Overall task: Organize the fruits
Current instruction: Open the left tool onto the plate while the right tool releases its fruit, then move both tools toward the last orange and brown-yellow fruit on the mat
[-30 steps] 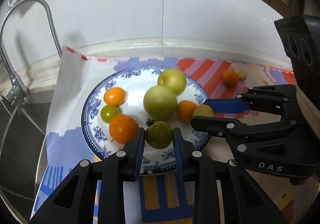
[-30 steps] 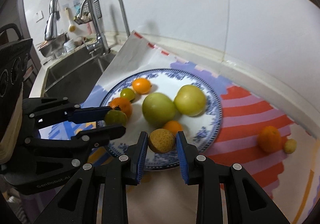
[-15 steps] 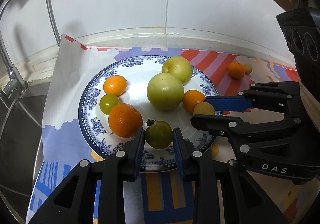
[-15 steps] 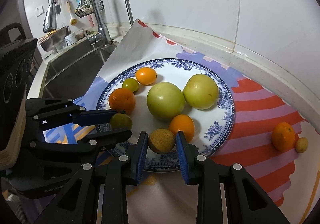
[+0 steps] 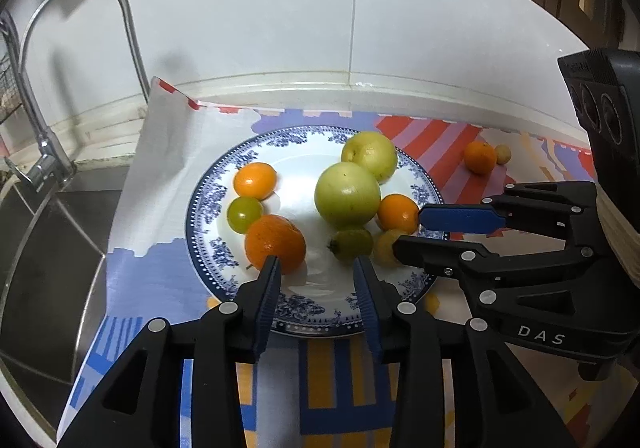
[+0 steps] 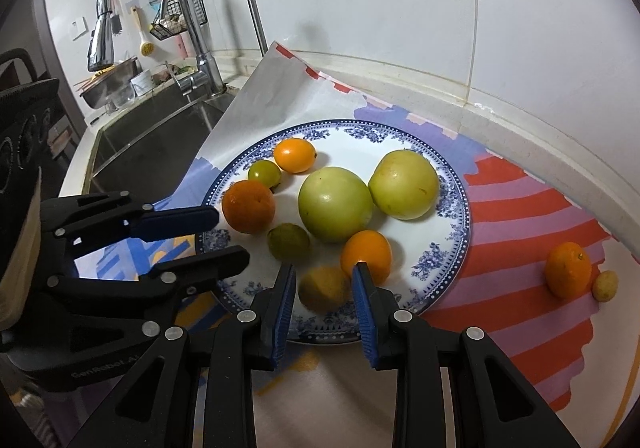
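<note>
A blue-rimmed plate [image 5: 308, 308] [image 6: 452, 248] holds several fruits: two large green ones [image 5: 347, 194] [image 6: 335, 203], oranges and small green ones. My left gripper [image 5: 318, 274] is open over the plate's near rim; a small dark green fruit [image 5: 352, 244] [image 6: 288, 241] lies on the plate just beyond it. My right gripper [image 6: 323, 282] is open, with a small yellow fruit [image 6: 323, 288] [image 5: 386, 246] lying blurred between its fingers. An orange [image 6: 569, 269] [image 5: 480, 157] and a tiny yellow fruit [image 6: 605, 285] lie off the plate on the mat.
The plate sits on a colourful striped mat [image 6: 512, 216] on a white counter against a tiled wall. A sink [image 6: 152, 140] with two taps [image 6: 200, 28] is to the left. A tap [image 5: 44, 152] also shows in the left wrist view.
Both grippers have opened and drawn back. The dark green fruit and the yellow fruit have left their jaws and now lie on the plate.
</note>
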Tool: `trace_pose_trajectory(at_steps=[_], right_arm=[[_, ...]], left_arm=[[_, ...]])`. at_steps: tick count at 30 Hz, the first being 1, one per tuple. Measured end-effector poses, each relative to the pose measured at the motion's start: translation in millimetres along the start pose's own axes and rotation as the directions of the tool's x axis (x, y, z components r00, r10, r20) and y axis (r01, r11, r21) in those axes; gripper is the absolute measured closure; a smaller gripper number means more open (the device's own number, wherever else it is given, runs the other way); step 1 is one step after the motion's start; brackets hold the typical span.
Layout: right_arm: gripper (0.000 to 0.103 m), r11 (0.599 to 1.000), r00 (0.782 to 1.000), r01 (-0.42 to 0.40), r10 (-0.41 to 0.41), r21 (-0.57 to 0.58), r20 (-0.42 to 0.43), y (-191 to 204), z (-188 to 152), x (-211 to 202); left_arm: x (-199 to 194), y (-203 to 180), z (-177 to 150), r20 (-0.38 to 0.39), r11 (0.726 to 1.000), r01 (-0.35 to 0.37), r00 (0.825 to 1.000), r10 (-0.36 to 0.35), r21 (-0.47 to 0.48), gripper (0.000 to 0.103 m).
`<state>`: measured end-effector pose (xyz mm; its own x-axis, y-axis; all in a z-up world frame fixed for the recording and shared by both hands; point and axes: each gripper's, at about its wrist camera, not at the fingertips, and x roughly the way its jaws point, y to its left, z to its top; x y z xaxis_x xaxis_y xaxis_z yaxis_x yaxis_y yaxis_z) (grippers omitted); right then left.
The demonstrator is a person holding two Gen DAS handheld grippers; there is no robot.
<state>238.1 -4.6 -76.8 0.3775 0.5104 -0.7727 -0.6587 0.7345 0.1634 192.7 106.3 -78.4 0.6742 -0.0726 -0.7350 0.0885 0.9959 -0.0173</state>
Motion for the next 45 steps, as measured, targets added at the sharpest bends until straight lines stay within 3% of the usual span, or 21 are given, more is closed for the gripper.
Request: trace_pose_trajectory(at_steps=[8,13,18,21,29,33,45], right_arm=[[0.071,0.999,0.998,0.039,-0.04,0.011,0.038,1.2,-0.3,-20.6],[0.071,0.995,0.991,0.091,-0.094,0.039,0.094,-1.1,-0.9,-48.5],[0.071,0.986,0.976,0.144,-0.156,0.088,0.15,-8.6,-4.0,-79.7],[0.062,0.976,0.964,0.177,-0.197,0.125,0.177,-17.1,-6.5,-100.4],[0.061,0.951,0.932,0.258,-0.292,0.173,0.217,-34.5,-13.0,-140.2],[0.054,0.927,0.909,0.314,-0.356,0.204,0.218,-48.7,-18.0,-152.2],[0.045,0.874,0.877,0.396,-0.451,0.281,0.166,-98.9,-37.3,-161.6]], left_arm=[[-18.7,-3.8,4.6,0.04,1.0,-0.021,0.999,0.021,-0.007,0.062],[-36.1,-15.8,9.5,0.089,1.0,-0.015,0.996,0.015,0.007,0.053],[-53.2,-31.6,19.3,0.151,1.0,-0.006,0.989,0.003,0.024,0.044],[-61.9,-42.3,25.0,0.18,0.999,-0.001,0.984,-0.006,0.037,0.04],[-75.5,-71.1,45.5,0.25,0.997,-0.005,0.968,-0.013,0.073,0.022],[-70.0,-84.0,51.9,0.257,0.996,0.004,0.966,-0.028,0.092,0.018],[-43.1,-129.0,72.1,0.264,0.986,0.048,0.961,-0.089,0.158,0.009]])
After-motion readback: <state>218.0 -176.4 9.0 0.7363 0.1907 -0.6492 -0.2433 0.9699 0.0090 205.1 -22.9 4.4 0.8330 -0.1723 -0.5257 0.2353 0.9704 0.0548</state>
